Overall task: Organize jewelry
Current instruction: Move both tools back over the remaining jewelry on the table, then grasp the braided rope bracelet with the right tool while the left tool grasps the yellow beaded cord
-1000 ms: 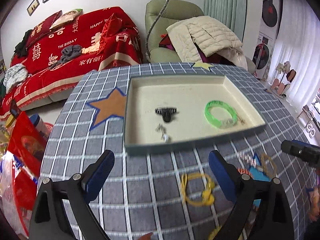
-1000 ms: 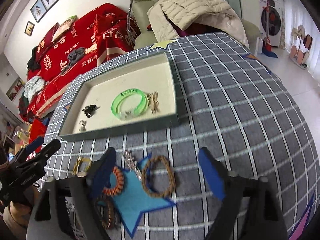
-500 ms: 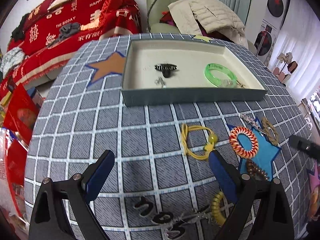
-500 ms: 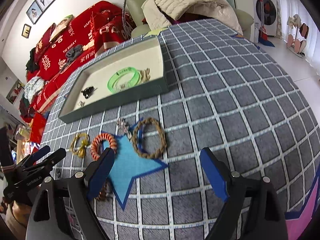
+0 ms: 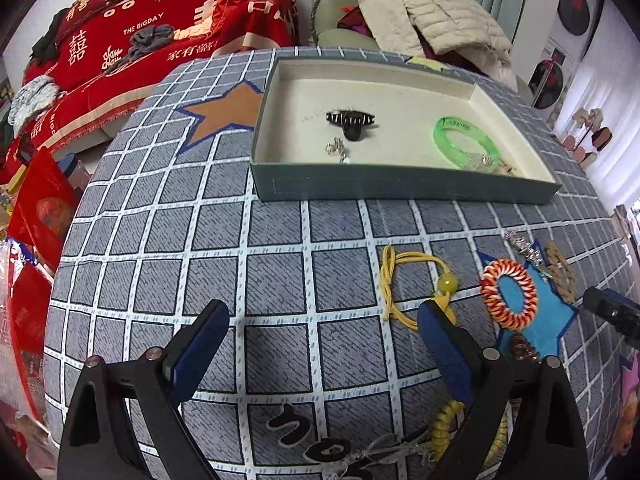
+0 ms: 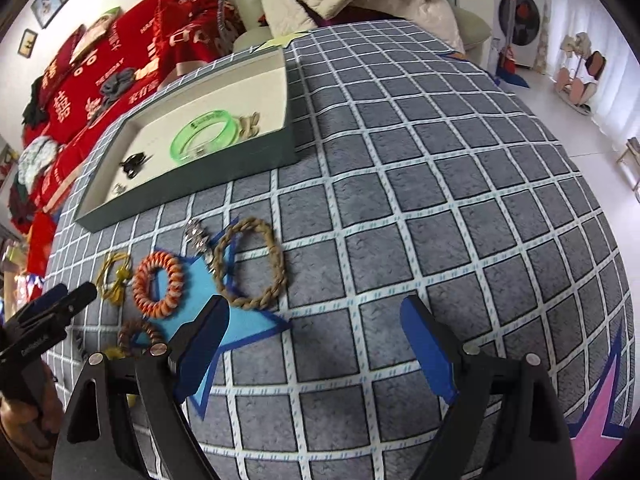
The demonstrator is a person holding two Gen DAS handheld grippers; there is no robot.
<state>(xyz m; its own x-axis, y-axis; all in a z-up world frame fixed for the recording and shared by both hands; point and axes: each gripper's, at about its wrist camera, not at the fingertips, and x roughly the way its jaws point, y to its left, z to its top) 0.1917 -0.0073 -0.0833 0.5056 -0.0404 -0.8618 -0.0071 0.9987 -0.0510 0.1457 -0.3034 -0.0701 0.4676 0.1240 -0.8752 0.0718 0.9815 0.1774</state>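
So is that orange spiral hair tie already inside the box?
No, the orange spiral hair tie lies on the checked tablecloth outside the box, which holds the green bangle.

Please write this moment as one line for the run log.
left claw: open, empty | right claw: open, empty | tray: green bangle, black clip | orange coil tie: outside tray

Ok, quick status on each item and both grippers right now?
Left gripper: open, empty, above the table.
Right gripper: open, empty.
Tray: on the table, uncovered.
Green bangle: in the tray.
Black hair clip: in the tray.
Yellow cord bracelet: on the table, outside the tray.
Orange coil hair tie: on the table, outside the tray.
Braided rope bracelet: on the table, outside the tray.
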